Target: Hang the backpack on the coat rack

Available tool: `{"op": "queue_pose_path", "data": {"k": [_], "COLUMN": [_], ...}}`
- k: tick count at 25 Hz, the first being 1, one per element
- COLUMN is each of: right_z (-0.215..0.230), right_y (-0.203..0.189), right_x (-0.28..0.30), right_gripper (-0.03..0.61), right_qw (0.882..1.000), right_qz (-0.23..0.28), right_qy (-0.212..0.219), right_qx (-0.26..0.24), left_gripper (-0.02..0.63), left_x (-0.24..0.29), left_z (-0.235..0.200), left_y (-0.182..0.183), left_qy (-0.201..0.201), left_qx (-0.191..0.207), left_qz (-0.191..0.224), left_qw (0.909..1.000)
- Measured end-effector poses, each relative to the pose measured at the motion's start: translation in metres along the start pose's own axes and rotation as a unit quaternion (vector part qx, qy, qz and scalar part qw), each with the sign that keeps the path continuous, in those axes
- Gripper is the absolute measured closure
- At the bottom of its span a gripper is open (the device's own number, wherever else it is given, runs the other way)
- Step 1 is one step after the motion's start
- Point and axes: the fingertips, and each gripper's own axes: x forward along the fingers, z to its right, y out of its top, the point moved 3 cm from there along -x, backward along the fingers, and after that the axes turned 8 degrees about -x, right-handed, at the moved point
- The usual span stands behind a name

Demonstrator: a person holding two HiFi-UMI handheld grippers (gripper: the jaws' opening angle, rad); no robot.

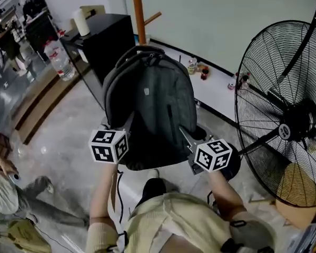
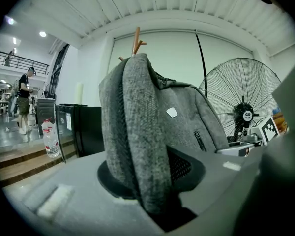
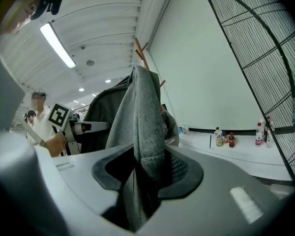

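Note:
A grey backpack (image 1: 150,112) hangs in the air between both grippers, its top handle pointing away from me. My left gripper (image 1: 121,133) is shut on the backpack's left side edge (image 2: 137,151). The right gripper (image 1: 188,141) is shut on its right side edge (image 3: 145,132). The wooden coat rack (image 1: 138,12) stands beyond the backpack against the pale wall; its pegs (image 2: 136,41) show just above the bag, and the rack's top (image 3: 141,53) rises behind the fabric in the right gripper view.
A large black floor fan (image 1: 284,115) stands close on the right. A black cabinet (image 1: 102,41) with a water bottle (image 1: 59,59) is at the left. Small bottles (image 1: 204,73) sit on the white ledge by the wall. A person (image 1: 10,194) crouches at lower left.

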Motion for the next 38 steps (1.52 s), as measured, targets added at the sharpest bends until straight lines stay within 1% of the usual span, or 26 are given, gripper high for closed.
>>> {"op": "queue_pose_path", "data": {"k": [9, 17, 34, 38], "right_z": [0.035, 0.057, 0.067, 0.070], "right_y": [0.001, -0.007, -0.022, -0.025], "right_x": [0.042, 0.076, 0.095, 0.097], "right_gripper": [0.423, 0.423, 0.423, 0.423], "right_qw": [0.999, 0.997, 0.995, 0.995], "right_qz": [-0.018, -0.038, -0.064, -0.066], "right_qy": [-0.041, -0.060, -0.064, -0.065], "right_qx": [0.018, 0.032, 0.048, 0.047], "left_gripper": [0.480, 0.480, 0.480, 0.480], "left_x": [0.070, 0.115, 0.142, 0.144], "left_z": [-0.027, -0.050, -0.067, -0.068], "left_y": [0.006, -0.001, -0.017, -0.020], "left_qy": [-0.038, -0.054, -0.071, -0.071], "left_qx": [-0.005, -0.015, -0.031, -0.032], "left_qz": [-0.028, -0.053, -0.076, -0.074], "left_qw": [0.9989, 0.9970, 0.9941, 0.9942]}}
